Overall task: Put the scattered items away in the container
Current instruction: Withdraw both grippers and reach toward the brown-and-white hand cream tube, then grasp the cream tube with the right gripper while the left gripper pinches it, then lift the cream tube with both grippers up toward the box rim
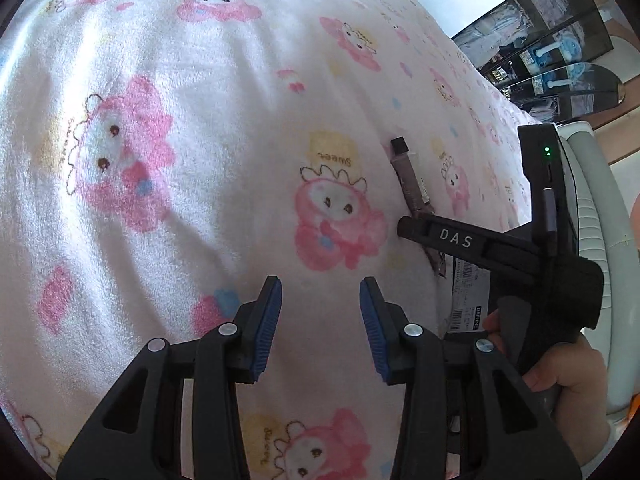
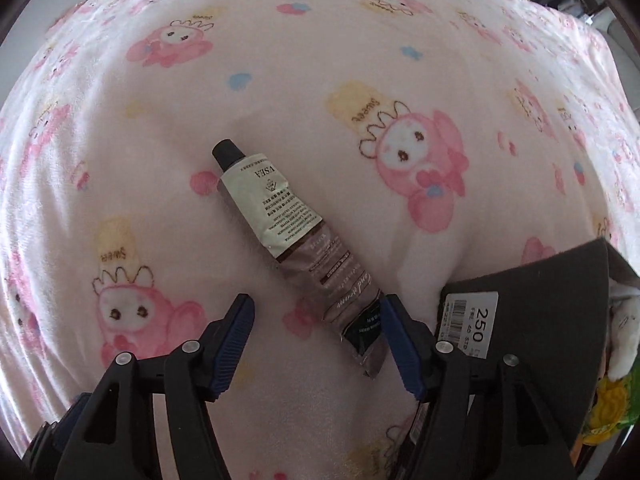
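Note:
A hand cream tube [image 2: 298,242] with a black cap lies diagonally on the pink cartoon-print blanket [image 2: 280,80]. My right gripper [image 2: 318,340] is open, low over the blanket, with the tube's crimped end between its blue pads and close to the right pad [image 2: 402,352]. A black box [image 2: 540,320] with a white barcode label sits at the right. In the left wrist view the same tube [image 1: 412,178] lies at the right, partly hidden by my right gripper's body [image 1: 500,248]. My left gripper [image 1: 320,320] is open and empty above the blanket.
The black box also shows in the left wrist view [image 1: 468,296] behind the right gripper. Yellow and green soft items [image 2: 612,404] and something white lie at the far right. A white curved object [image 1: 600,220] and dark shelving [image 1: 552,52] stand beyond the bed.

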`<state>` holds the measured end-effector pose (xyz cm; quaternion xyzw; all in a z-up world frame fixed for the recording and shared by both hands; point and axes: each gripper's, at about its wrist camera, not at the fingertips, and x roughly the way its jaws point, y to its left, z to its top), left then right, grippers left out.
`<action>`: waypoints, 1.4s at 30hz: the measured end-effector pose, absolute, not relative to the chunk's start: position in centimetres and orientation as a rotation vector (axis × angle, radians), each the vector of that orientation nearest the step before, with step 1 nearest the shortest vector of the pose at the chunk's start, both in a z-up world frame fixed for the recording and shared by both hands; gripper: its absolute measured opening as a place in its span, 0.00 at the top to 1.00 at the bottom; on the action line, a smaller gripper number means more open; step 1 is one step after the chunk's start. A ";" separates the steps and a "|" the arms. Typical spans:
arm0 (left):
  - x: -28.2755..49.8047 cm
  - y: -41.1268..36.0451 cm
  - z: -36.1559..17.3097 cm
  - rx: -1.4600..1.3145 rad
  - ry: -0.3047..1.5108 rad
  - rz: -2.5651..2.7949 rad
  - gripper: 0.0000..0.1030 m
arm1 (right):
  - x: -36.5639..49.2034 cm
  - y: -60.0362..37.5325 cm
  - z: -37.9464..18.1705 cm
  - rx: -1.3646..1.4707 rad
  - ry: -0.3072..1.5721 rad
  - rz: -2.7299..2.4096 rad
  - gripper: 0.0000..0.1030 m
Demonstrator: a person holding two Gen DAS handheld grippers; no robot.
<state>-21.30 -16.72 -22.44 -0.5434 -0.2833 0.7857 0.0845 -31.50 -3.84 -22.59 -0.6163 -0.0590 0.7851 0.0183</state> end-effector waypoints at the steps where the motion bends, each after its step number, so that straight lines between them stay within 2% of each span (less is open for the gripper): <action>1: -21.4 -16.7 -22.5 -1.624 -0.839 2.344 0.61 | -31.8 -3.9 -22.9 -1.913 -0.214 2.434 0.38; 5: -21.3 -16.9 -22.3 -1.638 -0.807 2.376 0.61 | -32.3 -2.9 -24.4 -1.987 -0.167 2.467 0.39; 6: -21.3 -17.1 -22.2 -1.633 -0.812 2.381 0.61 | -32.0 -2.7 -24.1 -1.975 -0.147 2.479 0.44; 7: -21.3 -17.3 -22.1 -1.627 -0.818 2.386 0.61 | -31.5 -2.5 -23.7 -1.968 -0.111 2.493 0.54; 9: -21.3 -17.7 -21.9 -1.615 -0.833 2.399 0.61 | -30.5 -2.6 -22.7 -2.009 -0.011 2.548 0.62; 12: -21.0 -18.4 -21.9 -1.598 -0.884 2.401 0.61 | -28.8 -3.5 -21.9 -2.059 0.010 2.610 0.67; 16: -20.4 -19.3 -22.2 -1.587 -0.975 2.351 0.61 | -27.0 -3.3 -21.6 -2.098 0.123 2.626 0.67; 19: -20.0 -19.5 -21.8 -1.574 -0.973 2.363 0.61 | -25.2 -3.1 -21.0 -2.114 0.151 2.664 0.67; 23: -19.8 -19.1 -21.5 -1.551 -1.006 2.308 0.60 | -21.0 -2.3 -19.5 -2.170 0.310 2.715 0.67; 27: -16.0 -17.4 -22.0 -1.562 -1.036 2.222 0.59 | -15.5 -2.3 -18.4 -2.186 0.446 2.747 0.67; 33: -11.1 -16.9 -24.3 -1.562 -1.193 2.063 0.59 | -8.7 -1.5 -18.7 -2.179 0.387 2.810 0.67; 35: -9.9 -16.3 -24.3 -1.569 -1.165 2.081 0.70 | -6.1 -0.9 -18.5 -2.165 0.361 2.846 0.67; 42: -6.6 -11.9 -22.1 -1.561 -1.075 2.085 0.70 | -2.4 2.3 -16.2 -2.120 0.279 2.946 0.67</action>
